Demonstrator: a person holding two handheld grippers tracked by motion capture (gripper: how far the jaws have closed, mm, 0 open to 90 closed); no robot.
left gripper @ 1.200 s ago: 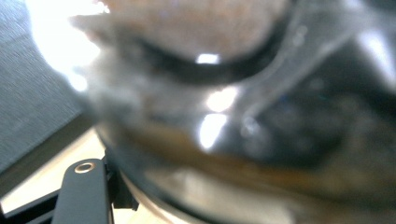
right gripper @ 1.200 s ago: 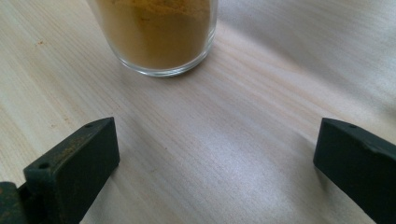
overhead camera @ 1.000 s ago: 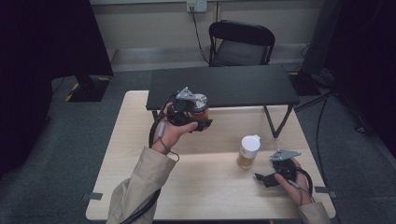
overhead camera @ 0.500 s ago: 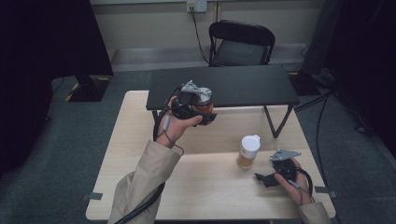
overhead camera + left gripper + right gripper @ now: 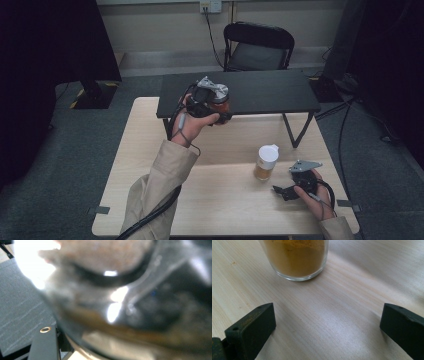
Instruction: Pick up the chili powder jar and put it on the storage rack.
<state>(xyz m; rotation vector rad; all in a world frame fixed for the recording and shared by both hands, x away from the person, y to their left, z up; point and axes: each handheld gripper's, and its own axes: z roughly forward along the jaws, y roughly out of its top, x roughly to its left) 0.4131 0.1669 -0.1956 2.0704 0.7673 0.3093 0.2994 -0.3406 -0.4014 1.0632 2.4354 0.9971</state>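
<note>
Above pale table (image 5: 150,145), left tool (image 5: 212,107) clamps reddish glass jar (image 5: 221,102); right tool (image 5: 292,187) gapes empty.

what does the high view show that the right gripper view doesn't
High view alone: the left gripper shut on a jar of reddish stuff above the black shelf, the chair, and the white lid of the jar near the right gripper. Right gripper view alone: grainy yellow-brown powder and open jaws close up. Both: the powder jar on the light wooden table.
</note>
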